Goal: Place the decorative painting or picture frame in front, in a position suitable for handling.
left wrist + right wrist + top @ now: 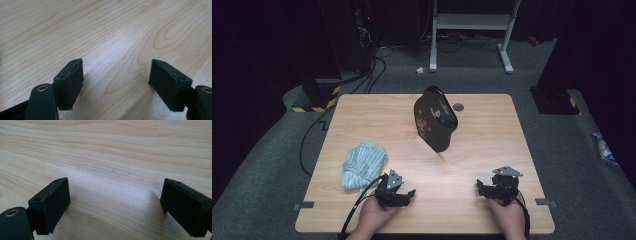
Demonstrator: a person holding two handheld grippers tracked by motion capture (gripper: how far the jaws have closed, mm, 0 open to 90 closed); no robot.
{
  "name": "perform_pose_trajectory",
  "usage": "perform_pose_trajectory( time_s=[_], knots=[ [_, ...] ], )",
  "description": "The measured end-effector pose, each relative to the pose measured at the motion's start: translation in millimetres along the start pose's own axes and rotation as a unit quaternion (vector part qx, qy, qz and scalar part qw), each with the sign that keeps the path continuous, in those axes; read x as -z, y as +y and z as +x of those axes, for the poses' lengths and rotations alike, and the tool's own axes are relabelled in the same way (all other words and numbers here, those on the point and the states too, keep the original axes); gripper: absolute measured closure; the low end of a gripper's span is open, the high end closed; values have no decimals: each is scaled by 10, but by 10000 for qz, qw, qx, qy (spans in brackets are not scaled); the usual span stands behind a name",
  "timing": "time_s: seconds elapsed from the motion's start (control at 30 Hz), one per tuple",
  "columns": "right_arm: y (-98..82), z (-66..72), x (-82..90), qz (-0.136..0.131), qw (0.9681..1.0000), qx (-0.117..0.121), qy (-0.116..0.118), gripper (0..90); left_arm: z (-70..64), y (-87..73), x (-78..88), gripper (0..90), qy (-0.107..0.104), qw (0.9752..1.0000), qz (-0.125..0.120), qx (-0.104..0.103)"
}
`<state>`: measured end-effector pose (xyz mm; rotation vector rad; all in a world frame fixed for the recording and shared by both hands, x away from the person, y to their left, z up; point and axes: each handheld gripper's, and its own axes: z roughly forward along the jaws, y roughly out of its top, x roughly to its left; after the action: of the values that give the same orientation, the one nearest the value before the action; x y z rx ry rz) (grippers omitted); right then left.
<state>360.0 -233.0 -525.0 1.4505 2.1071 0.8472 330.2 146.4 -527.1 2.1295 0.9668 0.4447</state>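
The left gripper (404, 192) rests low over the near left part of the wooden table (492, 150), held in a hand (374, 217) that comes in from the near edge. Its fingers (71, 82) are spread wide, and the left gripper view shows nothing but bare wood grain between them. The right gripper (484, 189) sits over the near right part of the table, held in the other hand (509, 220), well apart from the left one. Its fingers (51, 205) are also spread wide, again with only bare table between them.

A striped cloth (363, 164) lies crumpled on the table just beside the left gripper, to its left and slightly farther away; whether the two touch cannot be told from the high view. A black pouch (435, 119) with a pale printed pattern stands propped at a tilt toward the far middle of the table, well apart from both grippers. A small dark round disc (458, 107) lies just to the right of the pouch near the far edge.

A cable (357, 207) trails from the left gripper back over the near edge of the table. Beyond the table, on the grey floor, stands a white frame (472, 22).
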Motion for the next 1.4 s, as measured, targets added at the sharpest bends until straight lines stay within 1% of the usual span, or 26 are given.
perform_pose_trajectory(
  time_s=[0.97,1.4],
  knots=[
    [-1,3,3,-13,10000,15,28,101,2,0,1,273,-2,10000,0,-18],
    [1,-18,4,-28,10000,7,65,105,1,0,1,273,-2,10000,1,-17]
  ],
)
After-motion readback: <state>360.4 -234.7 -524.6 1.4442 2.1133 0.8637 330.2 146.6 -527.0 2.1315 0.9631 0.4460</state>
